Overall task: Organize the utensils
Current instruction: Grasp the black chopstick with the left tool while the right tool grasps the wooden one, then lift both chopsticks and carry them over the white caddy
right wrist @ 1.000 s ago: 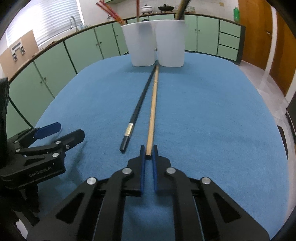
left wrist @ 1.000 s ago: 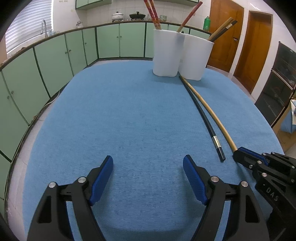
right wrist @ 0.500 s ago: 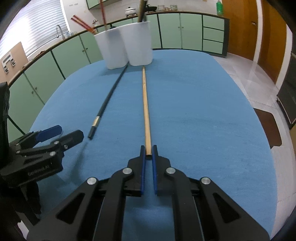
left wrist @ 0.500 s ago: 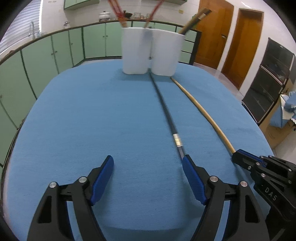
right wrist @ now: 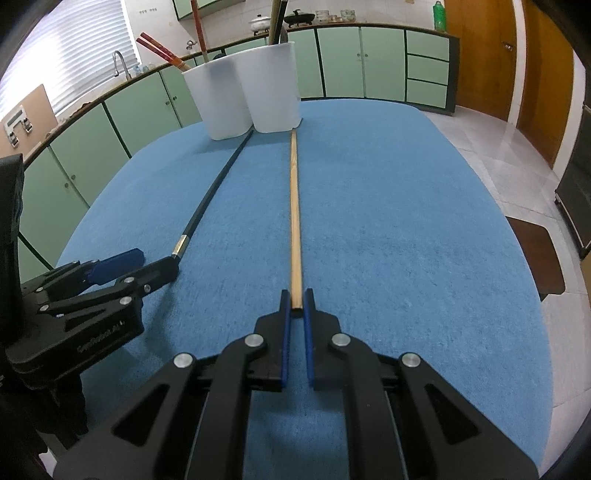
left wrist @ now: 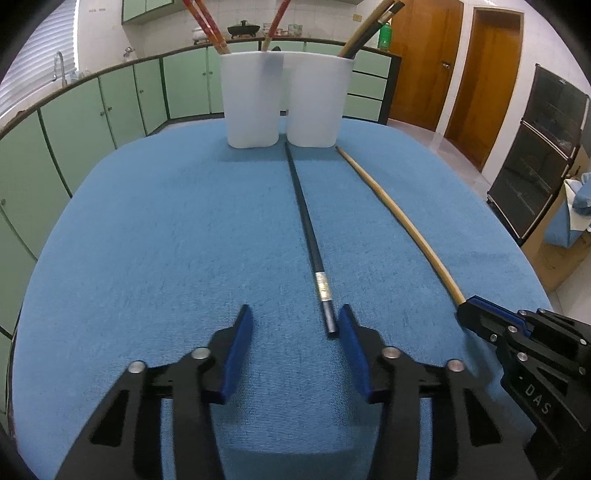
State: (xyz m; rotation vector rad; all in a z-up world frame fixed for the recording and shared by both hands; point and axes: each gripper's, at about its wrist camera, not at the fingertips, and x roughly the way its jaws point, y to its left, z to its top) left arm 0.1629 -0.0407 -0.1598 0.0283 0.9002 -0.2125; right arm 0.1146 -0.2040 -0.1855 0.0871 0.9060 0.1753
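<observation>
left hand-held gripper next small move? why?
Probably finish closing the left hand-held gripper on the black chopstick: its jaws are closing, the chopstick's near end lies between them beside the right pad, not yet pinched. The right hand-held gripper already clamps the wooden chopstick.

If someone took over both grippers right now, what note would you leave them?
Right gripper: shut on the near end of the wooden chopstick, which lies on the blue cloth.
Left gripper: closing, with the black chopstick tip between its fingers, beside the right one, not yet gripped.
Done: red chopsticks stand in the left white cup; others stand in the right white cup.
Left: lift both chopsticks into the cups.
</observation>
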